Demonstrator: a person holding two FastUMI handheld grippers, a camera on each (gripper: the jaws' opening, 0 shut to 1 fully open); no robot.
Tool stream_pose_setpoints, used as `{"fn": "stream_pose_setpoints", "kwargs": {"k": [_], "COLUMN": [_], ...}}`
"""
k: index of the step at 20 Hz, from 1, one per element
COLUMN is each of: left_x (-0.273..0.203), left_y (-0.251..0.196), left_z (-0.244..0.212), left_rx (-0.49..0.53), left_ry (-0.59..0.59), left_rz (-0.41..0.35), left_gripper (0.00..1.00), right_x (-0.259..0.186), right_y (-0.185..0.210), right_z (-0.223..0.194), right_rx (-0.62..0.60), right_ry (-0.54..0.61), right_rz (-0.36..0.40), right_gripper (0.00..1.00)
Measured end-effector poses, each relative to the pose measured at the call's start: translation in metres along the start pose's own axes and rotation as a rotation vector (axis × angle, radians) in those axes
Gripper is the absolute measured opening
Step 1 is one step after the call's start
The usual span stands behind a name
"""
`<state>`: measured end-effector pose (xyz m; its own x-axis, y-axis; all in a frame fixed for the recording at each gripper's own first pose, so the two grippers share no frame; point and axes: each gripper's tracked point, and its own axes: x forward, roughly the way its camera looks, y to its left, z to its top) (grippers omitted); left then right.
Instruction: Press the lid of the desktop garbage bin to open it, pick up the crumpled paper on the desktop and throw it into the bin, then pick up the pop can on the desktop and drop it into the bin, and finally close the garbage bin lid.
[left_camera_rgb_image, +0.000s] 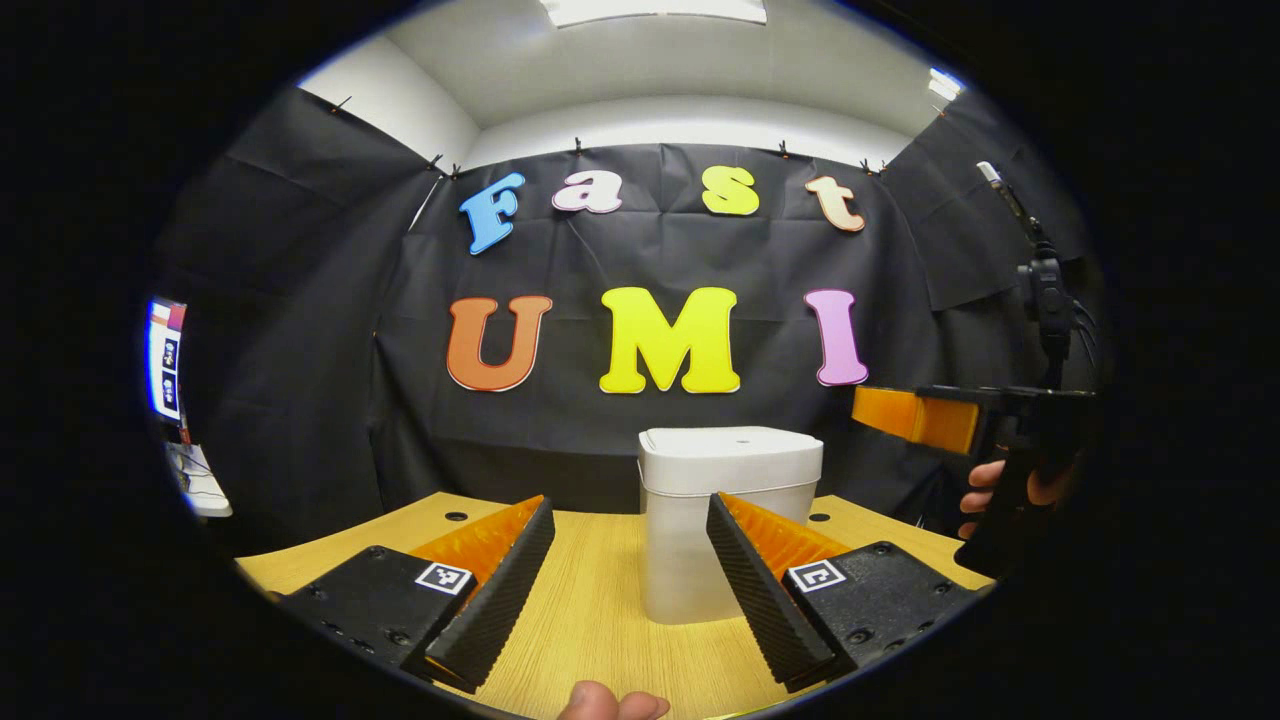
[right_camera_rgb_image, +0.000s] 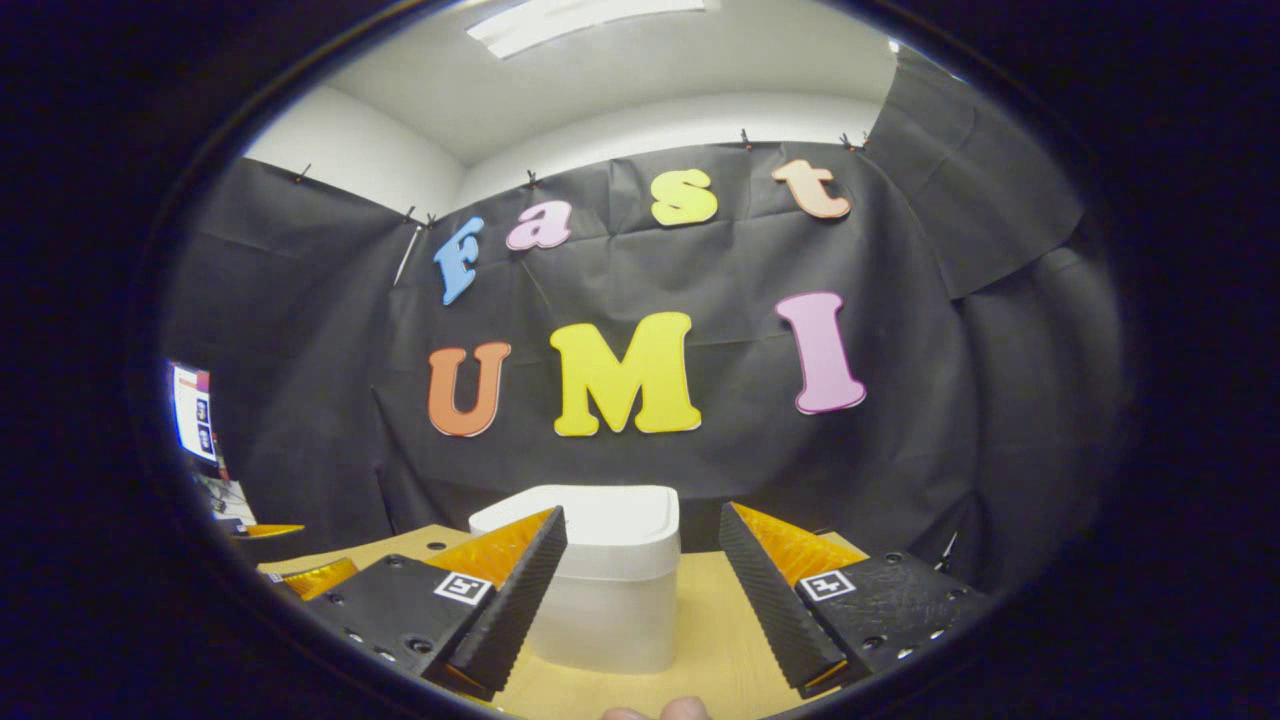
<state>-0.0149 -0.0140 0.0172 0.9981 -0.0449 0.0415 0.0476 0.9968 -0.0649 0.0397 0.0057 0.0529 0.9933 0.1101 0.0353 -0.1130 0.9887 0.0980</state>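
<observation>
A white desktop garbage bin (left_camera_rgb_image: 722, 520) stands on the wooden table (left_camera_rgb_image: 590, 620) with its lid (left_camera_rgb_image: 735, 450) down. My left gripper (left_camera_rgb_image: 630, 575) is open, low over the table, with the bin just beyond its fingers. In the left gripper view the right gripper (left_camera_rgb_image: 915, 415) is seen raised at the right, held by a hand (left_camera_rgb_image: 985, 495). In the right gripper view my right gripper (right_camera_rgb_image: 642, 590) is open above and in front of the bin (right_camera_rgb_image: 600, 590), whose shut lid (right_camera_rgb_image: 610, 535) sits between and beyond the fingers.
The black cloth wall stands close behind the bin. Two round holes (left_camera_rgb_image: 456, 517) mark the table's far edge. A fingertip (left_camera_rgb_image: 610, 703) shows at the bottom of the left gripper view. At the far left hangs a screen (left_camera_rgb_image: 165, 358).
</observation>
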Motion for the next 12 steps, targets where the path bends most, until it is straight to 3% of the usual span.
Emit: {"fn": "stream_pose_setpoints", "kwargs": {"k": [3,4,8,12], "left_x": [-0.004,-0.005,-0.010,-0.019], "left_y": [-0.004,-0.004,-0.007,-0.001], "left_z": [0.001,0.000,-0.003,-0.005], "left_rx": [0.015,0.018,0.012,0.030], "left_ry": [-0.005,-0.005,-0.005,-0.011], "left_rz": [-0.001,0.002,0.006,0.030], "left_gripper": [0.99,0.99,0.99,0.99], "right_x": [-0.027,-0.036,-0.059,-0.070], "right_y": [-0.016,-0.017,-0.022,-0.017], "right_z": [-0.005,-0.010,-0.020,-0.041], "right_rx": [-0.025,-0.037,-0.090,-0.115], "right_ry": [-0.037,-0.042,-0.068,-0.044], "right_rz": [-0.044,-0.052,-0.082,-0.070], "right_gripper": [0.92,0.96,0.95,0.95]}}
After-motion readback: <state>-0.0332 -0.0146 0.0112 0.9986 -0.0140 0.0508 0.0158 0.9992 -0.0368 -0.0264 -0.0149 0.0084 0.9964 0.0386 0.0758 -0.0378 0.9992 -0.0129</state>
